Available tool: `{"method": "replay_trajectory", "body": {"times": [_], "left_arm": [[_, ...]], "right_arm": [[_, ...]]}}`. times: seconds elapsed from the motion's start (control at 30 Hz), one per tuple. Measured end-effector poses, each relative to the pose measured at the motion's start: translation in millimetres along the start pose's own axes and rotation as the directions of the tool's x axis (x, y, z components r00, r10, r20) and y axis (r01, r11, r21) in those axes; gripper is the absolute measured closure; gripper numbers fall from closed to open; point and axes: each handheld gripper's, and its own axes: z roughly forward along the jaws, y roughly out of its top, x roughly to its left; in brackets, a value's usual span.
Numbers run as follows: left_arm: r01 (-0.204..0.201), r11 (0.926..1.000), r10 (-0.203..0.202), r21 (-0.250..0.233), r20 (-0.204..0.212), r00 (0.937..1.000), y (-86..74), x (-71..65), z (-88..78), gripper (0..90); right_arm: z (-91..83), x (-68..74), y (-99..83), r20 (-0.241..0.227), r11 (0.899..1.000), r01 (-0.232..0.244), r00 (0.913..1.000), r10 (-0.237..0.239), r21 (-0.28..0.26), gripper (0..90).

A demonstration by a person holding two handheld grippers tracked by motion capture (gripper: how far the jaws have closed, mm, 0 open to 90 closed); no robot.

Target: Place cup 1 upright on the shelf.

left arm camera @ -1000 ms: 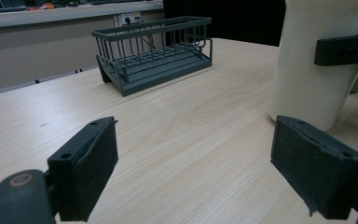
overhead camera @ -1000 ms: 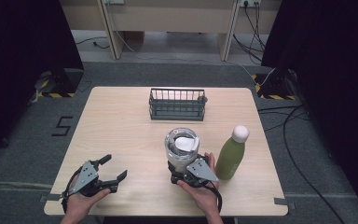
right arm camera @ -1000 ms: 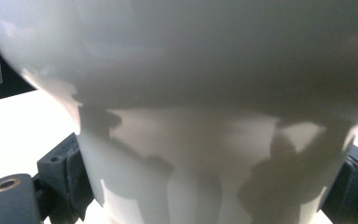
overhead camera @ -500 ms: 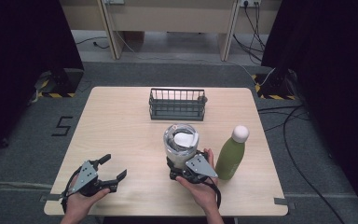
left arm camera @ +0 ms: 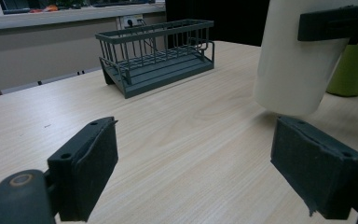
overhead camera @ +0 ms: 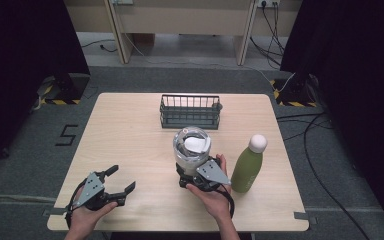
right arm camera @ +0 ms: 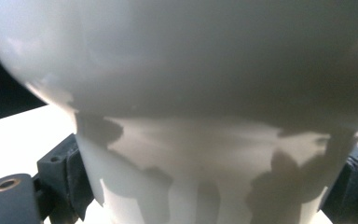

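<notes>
- The right claw (overhead camera: 190, 172) is closed on a white cup (overhead camera: 192, 147), one black jaw on each side of it, low down near its bottom.
- In the right gripper view the white cup (right arm camera: 205, 121) sits right between the two jaws and touches both of them.
- The cup stands up straight in the claw. Its clear domed lid is on top, and something white shows through the lid.
- In the left gripper view the bottom edge of the cup (left arm camera: 303, 60) looks a tiny bit above the worktop (left arm camera: 177, 140), with a shadow under it.
- A hand (overhead camera: 211, 197) holds the right claw from behind, near the front edge of the worktop (overhead camera: 130, 140).
- Just to the right of the right claw stands a green bottle (overhead camera: 247, 165) with a pale round cap. It is close to the cup but does not touch it.
- Past the cup, farther from the person, is a dark wire basket (overhead camera: 190, 111). It sits apart from the cup, near the back of the worktop.
- The left claw (overhead camera: 121, 180) is well off to the left of the cup. Its jaws are spread wide apart, with bare wood between them.
- The left claw rests low by the front edge of the worktop, with a hand (overhead camera: 82, 220) around it, and it points towards the cup.
</notes>
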Motion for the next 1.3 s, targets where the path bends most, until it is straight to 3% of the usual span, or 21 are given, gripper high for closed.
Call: {"method": "replay_trajectory", "body": {"times": [1.3], "left_arm": [[0.005,1.0000,-0.005,-0.008,-0.005,1.0000,0.4,1.2,-1.8,14.1]], "right_arm": [[35.4,-11.8,23.7,0.028,1.000,-0.014,0.9995,0.015,-0.005,10.3]]}}
